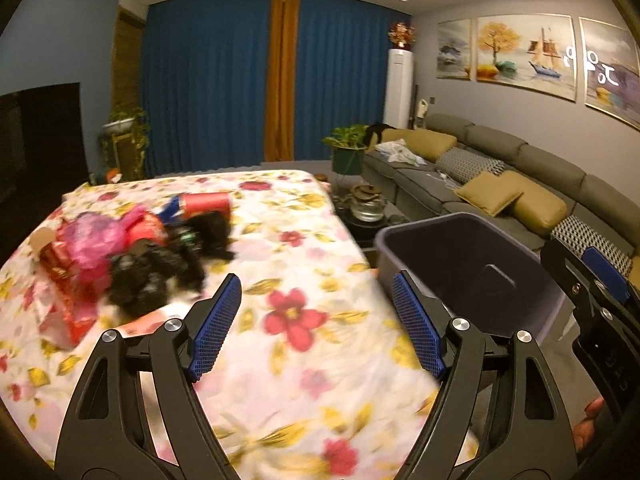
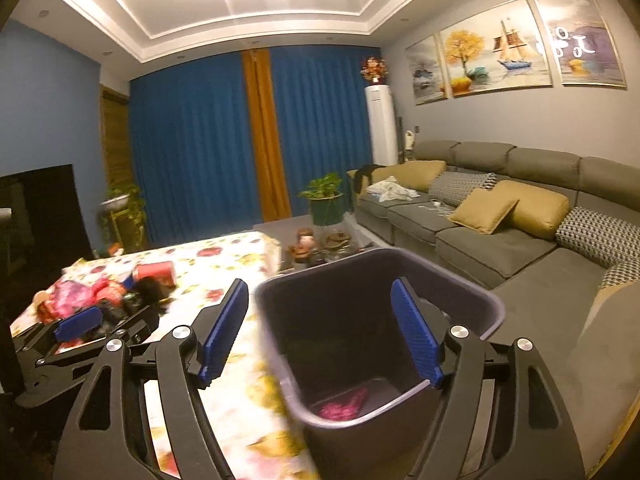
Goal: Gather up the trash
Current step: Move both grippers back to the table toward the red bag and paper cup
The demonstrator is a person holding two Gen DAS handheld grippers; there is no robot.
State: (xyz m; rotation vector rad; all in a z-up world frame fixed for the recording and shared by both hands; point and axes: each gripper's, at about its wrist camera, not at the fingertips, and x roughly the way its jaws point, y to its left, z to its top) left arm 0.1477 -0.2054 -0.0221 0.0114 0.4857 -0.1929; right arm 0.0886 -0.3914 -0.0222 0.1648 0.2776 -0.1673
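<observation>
Right wrist: pink trash [image 2: 343,405] in bin [image 2: 472,300]

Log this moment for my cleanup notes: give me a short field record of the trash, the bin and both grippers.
trash pile: red, pink and black wrappers heaped on the floral tablecloth
bin: dark bin beside the table's edge, open top
bin contents: one pink piece at the bottom
left gripper: open, nothing between its pads, above the cloth
right gripper: open, empty, over the bin
background: sofa
</observation>
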